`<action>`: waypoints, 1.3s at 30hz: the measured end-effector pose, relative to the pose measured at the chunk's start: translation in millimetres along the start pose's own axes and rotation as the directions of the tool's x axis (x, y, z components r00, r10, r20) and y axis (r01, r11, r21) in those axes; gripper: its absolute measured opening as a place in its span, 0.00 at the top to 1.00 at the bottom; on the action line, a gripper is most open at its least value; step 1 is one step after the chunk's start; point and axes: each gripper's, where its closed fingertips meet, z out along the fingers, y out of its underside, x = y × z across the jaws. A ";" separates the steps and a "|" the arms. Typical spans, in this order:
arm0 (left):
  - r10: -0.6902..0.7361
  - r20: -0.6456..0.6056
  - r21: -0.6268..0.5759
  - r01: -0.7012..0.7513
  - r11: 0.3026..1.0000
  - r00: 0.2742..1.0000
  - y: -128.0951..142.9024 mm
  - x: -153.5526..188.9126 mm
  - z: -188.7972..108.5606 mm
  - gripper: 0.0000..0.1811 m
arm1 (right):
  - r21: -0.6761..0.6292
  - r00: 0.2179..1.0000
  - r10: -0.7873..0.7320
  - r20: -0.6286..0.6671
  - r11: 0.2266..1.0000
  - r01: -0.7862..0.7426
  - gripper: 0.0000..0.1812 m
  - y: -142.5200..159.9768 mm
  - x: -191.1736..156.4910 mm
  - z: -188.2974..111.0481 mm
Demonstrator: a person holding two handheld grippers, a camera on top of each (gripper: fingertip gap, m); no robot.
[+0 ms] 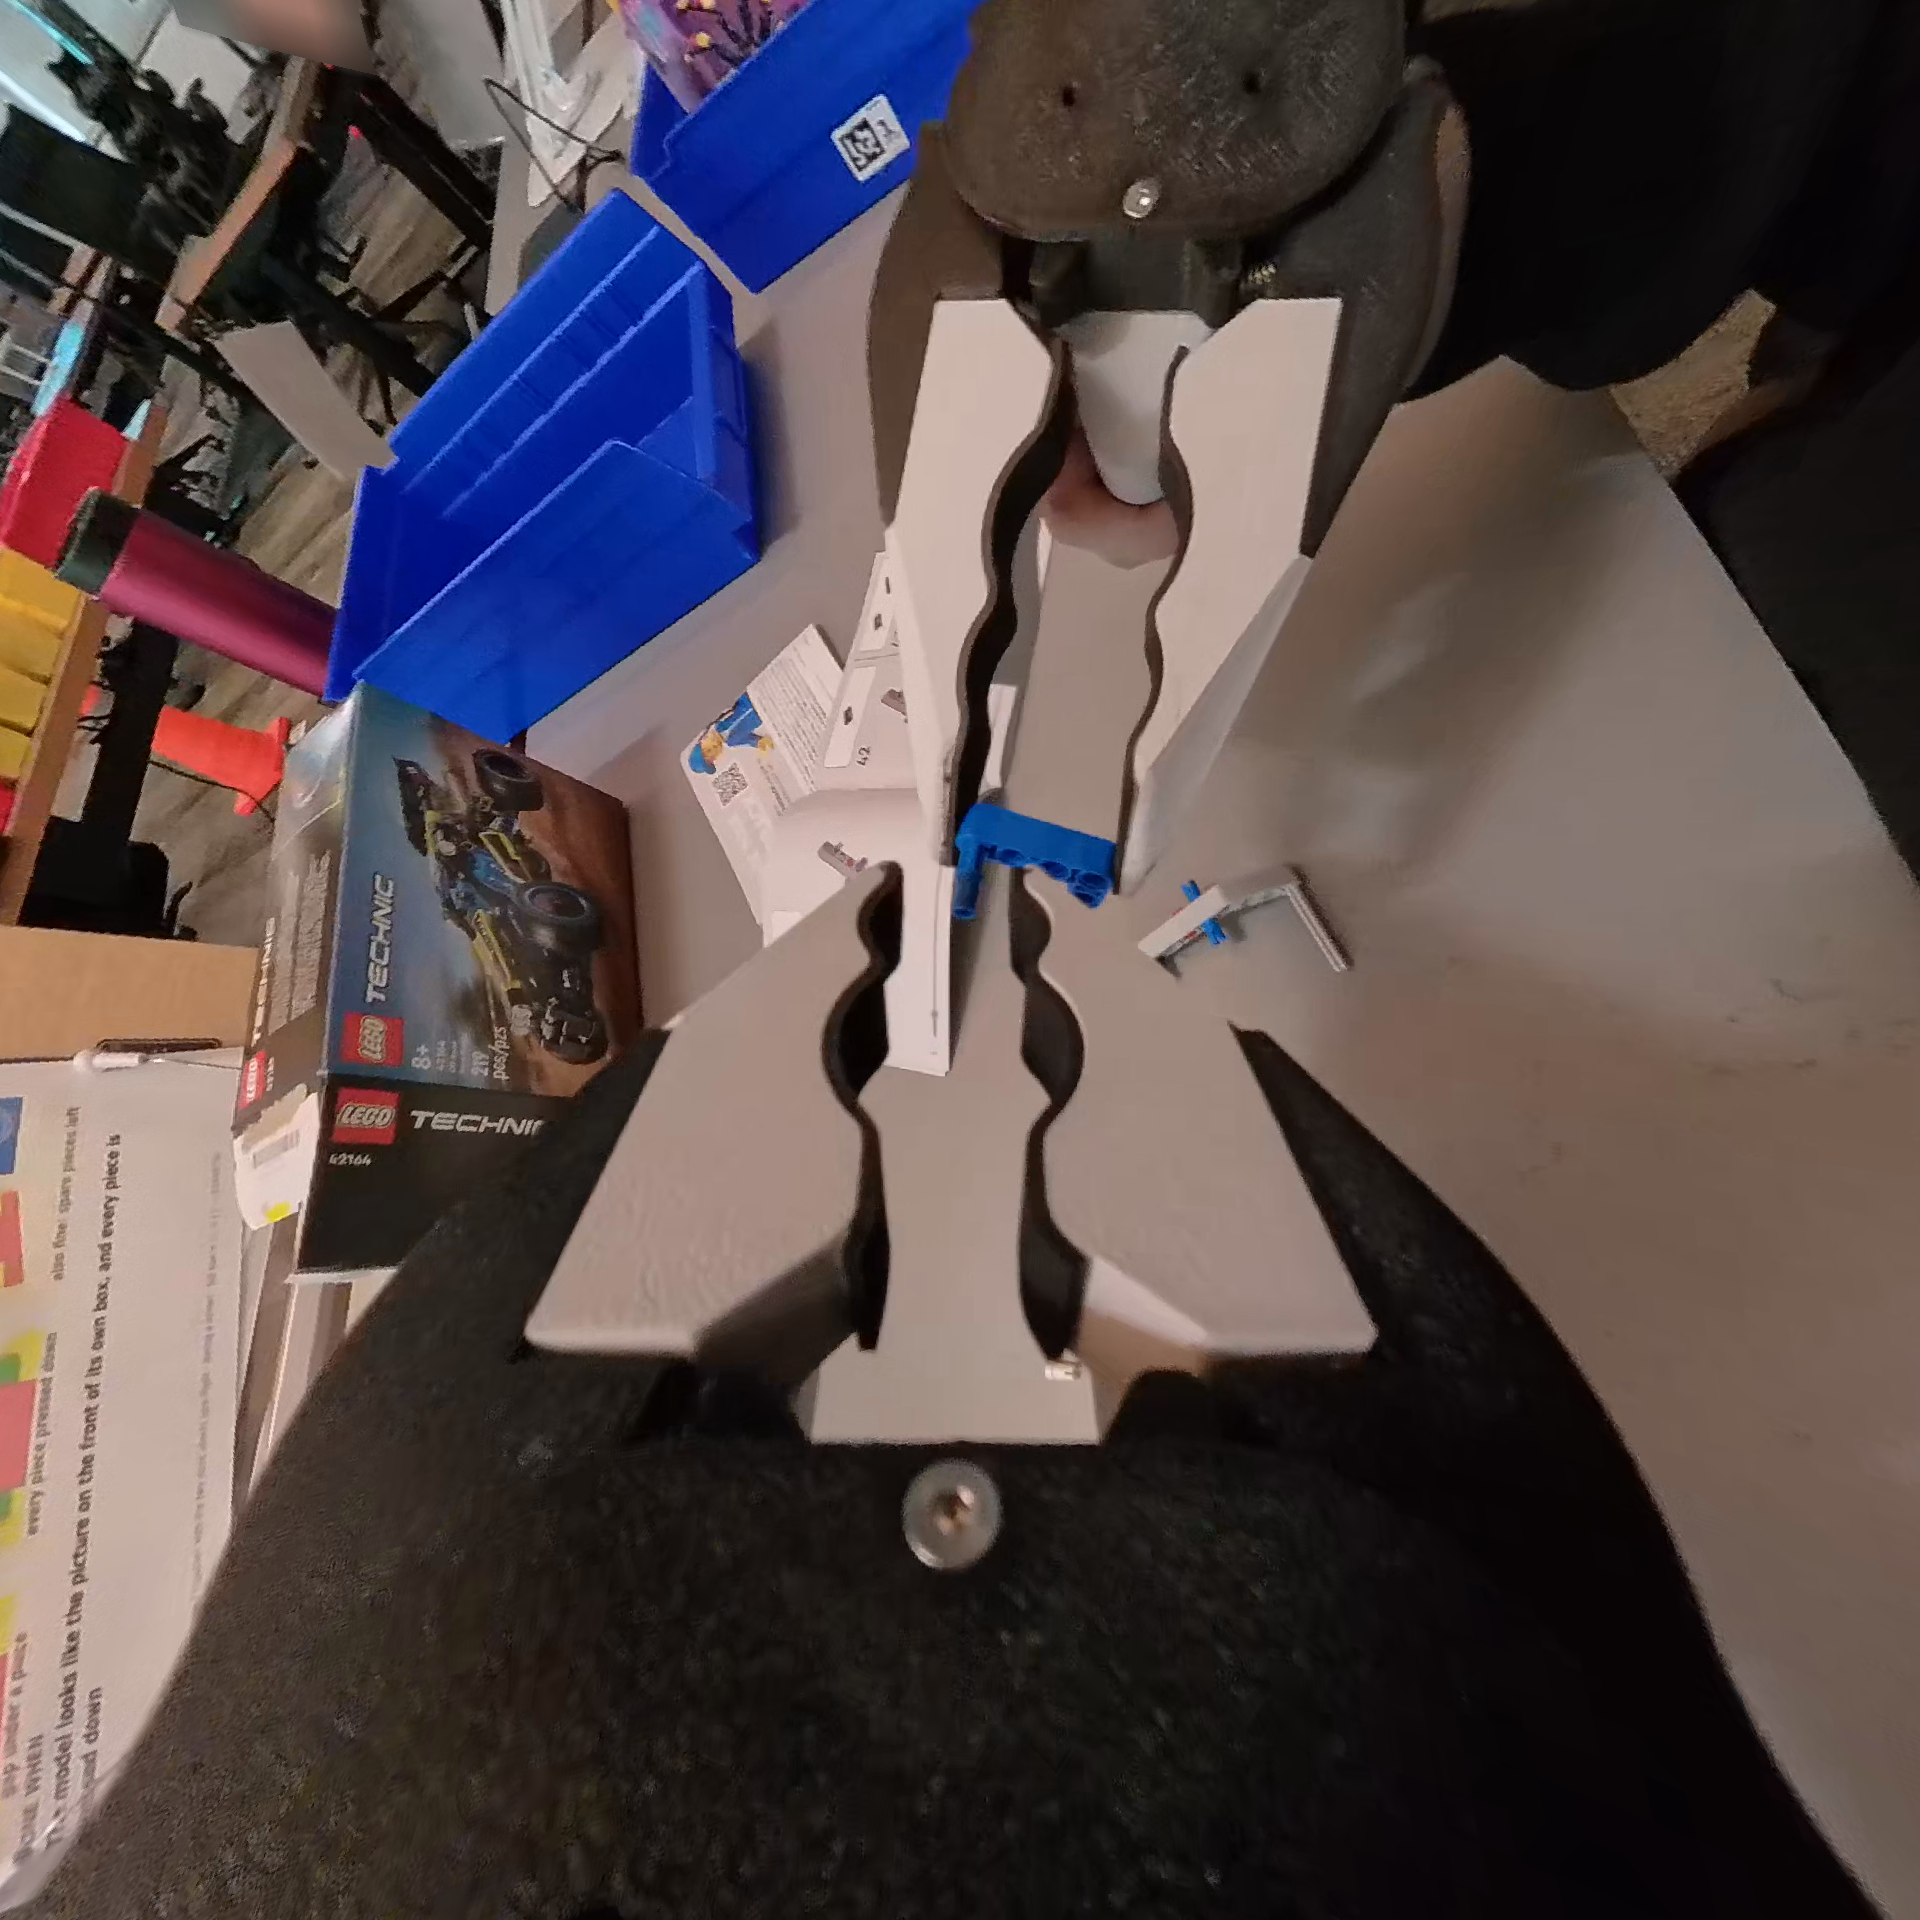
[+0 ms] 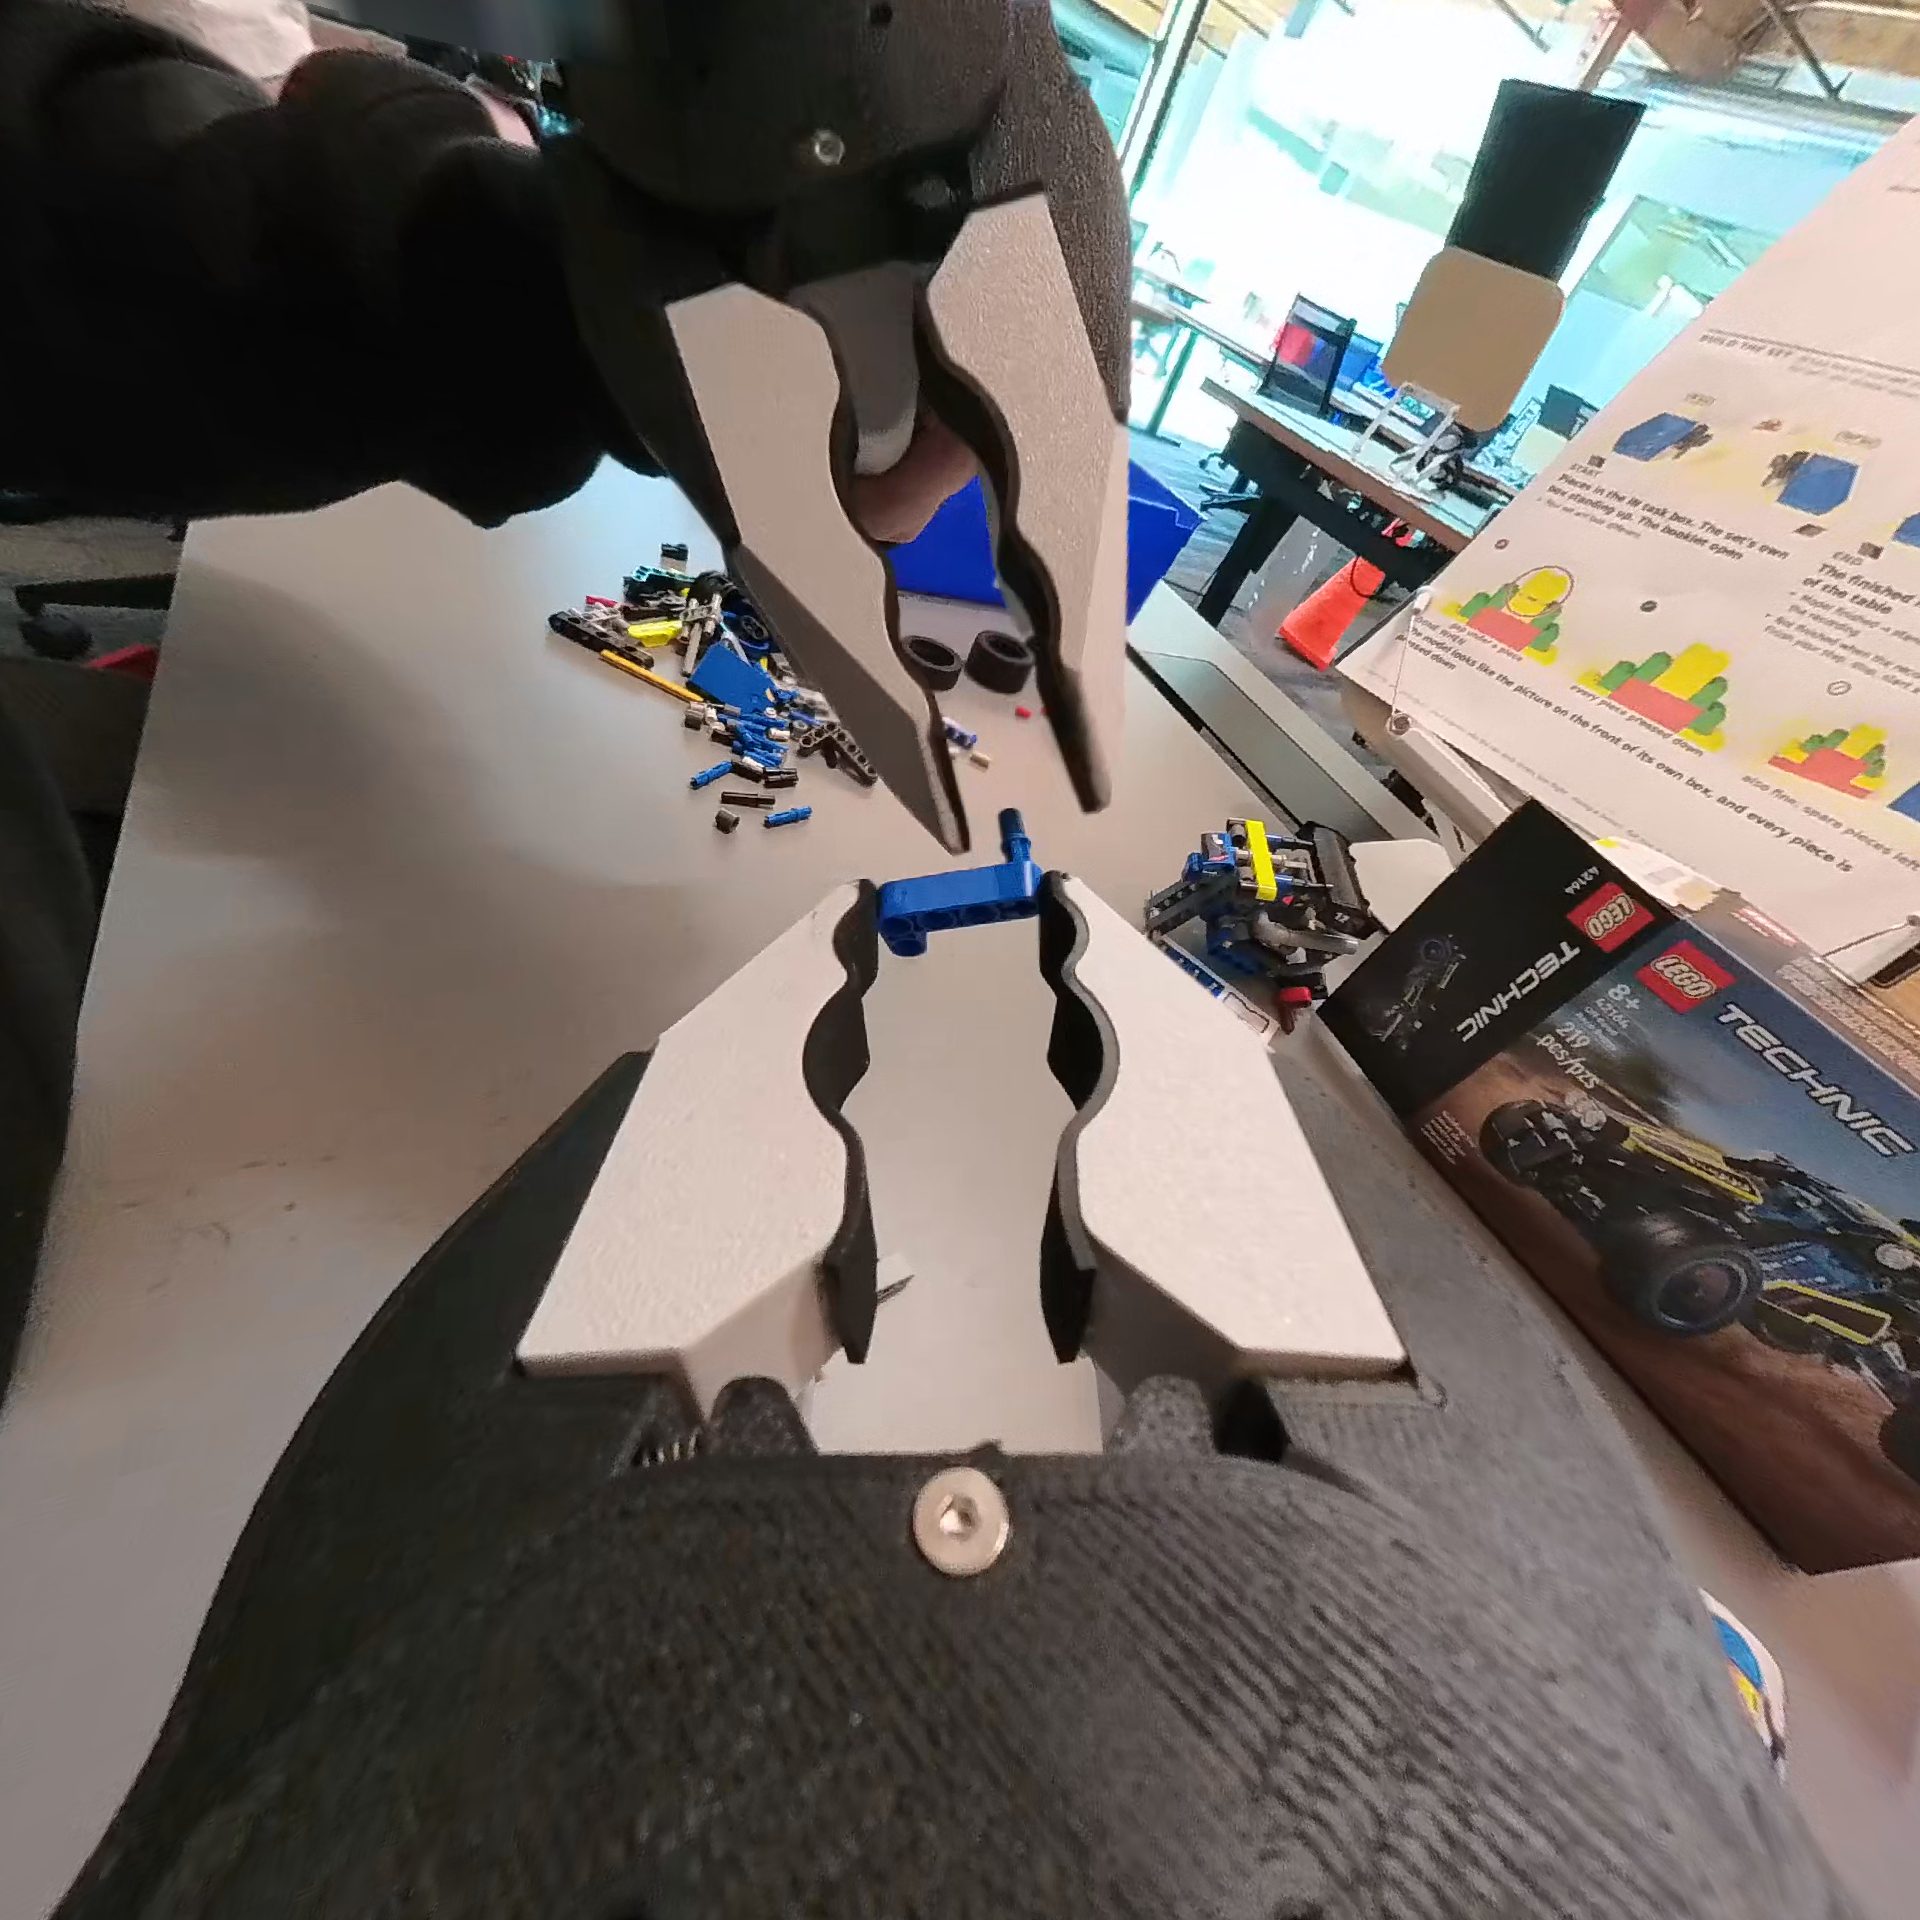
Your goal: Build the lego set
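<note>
My right gripper (image 2: 958, 894) is shut on a blue Technic beam (image 2: 961, 906) and holds it just above the white table (image 2: 416, 987). A blue pin (image 2: 1013, 831) sticks out of the beam's end. My left gripper (image 1: 956, 883) is open, and its tips stand on either side of that pin without gripping it. In the left wrist view the right gripper (image 1: 1039, 847) comes in from the top with the beam (image 1: 1044, 857) across its tips. In the right wrist view the left gripper (image 2: 1023, 816) comes down from above.
A partly built model (image 2: 1262, 904) stands right of the beam, beside the set's box (image 2: 1662, 1122). Loose parts (image 2: 717, 686) and two black tyres (image 2: 966, 655) lie farther back. A grey L-shaped piece (image 1: 1247, 920), the booklet (image 1: 821, 727) and blue bins (image 1: 561, 499) sit nearby. The grippers are tip to tip, or close to it. Between my right fingertips and the grey L-shaped piece (image 1: 1247, 920) there is roughly 12 cm.
</note>
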 end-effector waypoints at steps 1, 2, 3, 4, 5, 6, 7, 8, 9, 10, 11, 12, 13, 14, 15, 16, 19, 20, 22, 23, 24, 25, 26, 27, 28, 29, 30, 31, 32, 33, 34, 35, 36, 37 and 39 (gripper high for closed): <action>-0.022 0.014 0.011 0.022 1.000 1.000 -1.1 -2.7 -1.8 0.89 | 0.004 1.000 0.005 -0.015 1.000 -0.005 0.83 -0.3 2.2 -0.7; -0.069 0.037 0.027 0.068 0.997 0.997 -3.1 -7.2 -4.4 0.86 | 0.009 0.999 0.006 -0.043 1.000 -0.005 0.83 -1.2 5.8 -1.6; -0.151 0.071 0.052 0.147 0.988 0.986 -5.3 -13.5 -7.9 0.84 | 0.012 0.997 -0.001 -0.074 1.000 0.002 0.83 -2.2 9.1 -2.5; -0.271 0.111 0.082 0.263 0.961 0.956 -6.3 -20.8 -11.2 0.83 | 0.012 0.993 -0.013 -0.115 1.000 0.014 0.83 -3.2 13.5 -3.3; -0.402 0.141 0.117 0.388 0.914 0.905 -5.8 -26.1 -13.8 0.84 | 0.007 0.987 -0.028 -0.156 1.000 0.030 0.83 -3.6 17.3 -3.5; -0.509 0.145 0.157 0.488 0.858 0.848 -6.0 -27.4 -14.9 0.83 | -0.009 0.982 -0.047 -0.184 0.999 0.047 0.83 -2.6 19.2 -2.5; -0.585 0.136 0.195 0.558 0.807 0.799 -6.9 -26.7 -14.6 0.82 | -0.033 0.975 -0.067 -0.213 0.998 0.062 0.83 -0.3 21.6 -1.0; -0.635 0.138 0.218 0.602 0.768 0.760 -5.9 -26.0 -13.1 0.82 | -0.051 0.967 -0.091 -0.237 0.995 0.081 0.83 0.8 23.1 0.7; -0.658 0.155 0.219 0.624 0.750 0.737 -2.5 -25.0 -10.3 0.82 | -0.062 0.961 -0.111 -0.255 0.993 0.098 0.83 0.7 23.9 2.4; -0.667 0.170 0.202 0.637 0.744 0.725 1.6 -22.4 -6.8 0.83 | -0.078 0.955 -0.122 -0.271 0.991 0.105 0.83 1.2 25.0 4.3; -0.676 0.174 0.188 0.650 0.736 0.716 3.7 -19.5 -3.4 0.82 | -0.098 0.952 -0.138 -0.274 0.989 0.115 0.83 2.5 24.6 6.6; -0.685 0.172 0.188 0.659 0.729 0.708 3.2 -17.5 -0.5 0.82 | -0.116 0.946 -0.156 -0.284 0.985 0.128 0.83 3.0 24.8 8.3; -0.688 0.169 0.190 0.662 0.725 0.706 1.6 -15.8 2.0 0.82 | -0.127 0.938 -0.173 -0.300 0.982 0.141 0.83 2.5 25.7 9.2; -0.688 0.174 0.188 0.663 0.725 0.704 1.2 -14.8 4.4 0.81 | -0.138 0.935 -0.185 -0.302 0.979 0.149 0.83 2.4 24.9 10.9; -0.686 0.185 0.184 0.661 0.727 0.704 1.7 -14.6 6.6 0.81 | -0.153 0.932 -0.192 -0.308 0.977 0.151 0.83 2.9 25.0 12.2; -0.683 0.200 0.182 0.658 0.730 0.703 2.5 -15.0 8.3 0.81 | -0.162 0.923 -0.205 -0.325 0.974 0.159 0.83 2.1 26.1 12.7; -0.666 0.253 0.167 0.646 0.745 0.702 6.6 -17.5 12.0 0.83 | -0.205 0.909 -0.235 -0.343 0.964 0.172 0.83 3.3 26.1 14.9; -0.661 0.271 0.165 0.643 0.748 0.700 8.0 -18.8 12.2 0.84 | -0.210 0.904 -0.243 -0.352 0.962 0.176 0.83 2.9 26.4 14.8; -0.643 0.310 0.170 0.624 0.763 0.701 9.6 -22.4 11.2 0.88 | -0.224 0.899 -0.242 -0.365 0.960 0.167 0.83 2.8 27.2 14.8; -0.631 0.321 0.172 0.612 0.772 0.706 9.7 -23.3 11.2 0.89 | -0.233 0.894 -0.246 -0.374 0.958 0.166 0.83 2.9 27.7 15.1; -0.622 0.334 0.168 0.604 0.779 0.709 10.4 -23.6 11.6 0.89 | -0.247 0.891 -0.254 -0.376 0.954 0.168 0.83 4.1 27.9 15.7; -0.610 0.346 0.159 0.596 0.787 0.713 11.8 -23.8 12.2 0.89 | -0.260 0.889 -0.257 -0.378 0.952 0.164 0.83 5.7 28.2 16.5; -0.598 0.356 0.148 0.589 0.795 0.718 13.2 -23.8 13.0 0.89 | -0.268 0.889 -0.253 -0.380 0.951 0.156 0.83 7.2 28.3 17.1; -0.589 0.362 0.142 0.581 0.801 0.723 14.2 -23.8 13.4 0.89 | -0.268 0.889 -0.245 -0.386 0.952 0.146 0.83 8.0 28.6 17.5; -0.585 0.362 0.142 0.578 0.804 0.725 14.7 -24.1 13.4 0.89 | -0.262 0.889 -0.232 -0.395 0.956 0.134 0.83 7.8 29.0 17.9; -0.589 0.359 0.144 0.581 0.801 0.724 15.4 -24.2 13.4 0.89 | -0.259 0.889 -0.221 -0.400 0.958 0.121 0.83 8.3 29.1 18.4; -0.600 0.354 0.145 0.592 0.793 0.717 16.8 -24.0 13.9 0.89 | -0.264 0.890 -0.216 -0.400 0.958 0.114 0.83 9.6 29.0 19.3; -0.618 0.344 0.150 0.609 0.779 0.707 18.4 -23.5 14.7 0.89 | -0.269 0.890 -0.218 -0.400 0.956 0.113 0.83 10.9 28.9 20.1; -0.644 0.328 0.165 0.629 0.760 0.691 19.4 -23.2 15.3 0.89 | -0.269 0.888 -0.218 -0.404 0.956 0.113 0.83 11.5 29.3 20.2; -0.672 0.306 0.184 0.650 0.737 0.675 20.0 -22.9 16.2 0.89 | -0.270 0.888 -0.217 -0.406 0.956 0.110 0.83 12.2 29.3 20.3; -0.694 0.283 0.195 0.669 0.717 0.662 21.1 -22.3 17.1 0.89 | -0.278 0.889 -0.221 -0.400 0.954 0.112 0.83 13.8 29.0 20.8; -0.710 0.265 0.203 0.682 0.702 0.652 21.9 -21.9 17.9 0.89 | -0.283 0.889 -0.226 -0.399 0.952 0.115 0.83 14.7 28.9 21.0; -0.720 0.251 0.213 0.689 0.693 0.647 22.0 -21.9 18.2 0.89 | -0.283 0.888 -0.226 -0.401 0.952 0.115 0.83 14.6 29.2 20.9; -0.723 0.240 0.217 0.690 0.690 0.648 21.9 -21.9 18.5 0.89 | -0.285 0.889 -0.229 -0.397 0.951 0.118 0.83 15.0 29.0 20.9; -0.713 0.223 0.209 0.682 0.701 0.664 22.3 -21.7 19.2 0.89 | -0.289 0.892 -0.238 -0.385 0.949 0.128 0.83 15.9 28.7 20.9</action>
